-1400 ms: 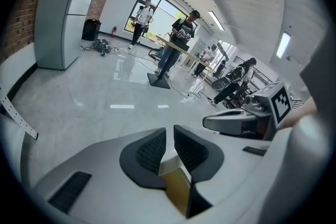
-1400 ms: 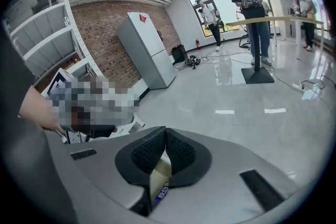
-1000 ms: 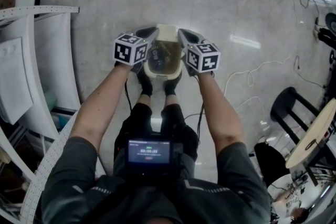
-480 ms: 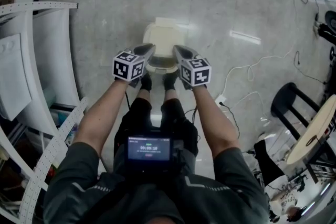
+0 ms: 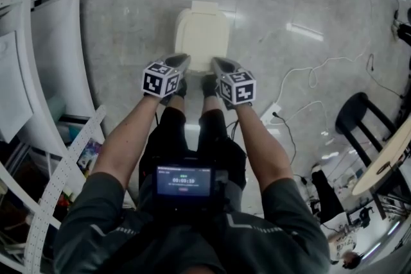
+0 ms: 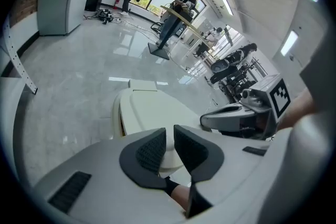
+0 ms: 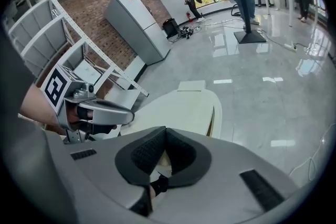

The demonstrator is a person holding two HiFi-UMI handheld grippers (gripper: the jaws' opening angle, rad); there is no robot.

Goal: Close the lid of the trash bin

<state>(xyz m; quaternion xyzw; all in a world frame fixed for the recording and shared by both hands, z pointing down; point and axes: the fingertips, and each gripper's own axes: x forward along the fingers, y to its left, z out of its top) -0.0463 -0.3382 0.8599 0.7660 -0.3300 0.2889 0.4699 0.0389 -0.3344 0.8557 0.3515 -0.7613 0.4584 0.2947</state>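
Observation:
The trash bin (image 5: pixel 201 38) stands on the floor in front of the person's feet, with its cream lid (image 6: pixel 152 113) lying flat and shut (image 7: pixel 181 105). Both grippers hover side by side just short of the bin's near edge and touch nothing. My left gripper (image 5: pixel 182 59) has its jaws a narrow slit apart, with nothing between them (image 6: pixel 169 131). On my right gripper (image 5: pixel 216 61) the jaws meet at the tips and are empty (image 7: pixel 165 131). Each gripper shows in the other's view: the right gripper (image 6: pixel 212 118) and the left gripper (image 7: pixel 126 115).
A white perforated shelving rack (image 5: pixel 45 80) fills the left side. White cables (image 5: pixel 308 83) and a power strip (image 5: pixel 273 113) lie on the glossy floor at right, near a black stool (image 5: pixel 359 125) and a round table (image 5: pixel 385 163). People stand far off by the windows (image 6: pixel 184 2).
A second ago the bin was open, with both grippers at its rim. The lid has come down flat, and both grippers have drawn back towards the person.

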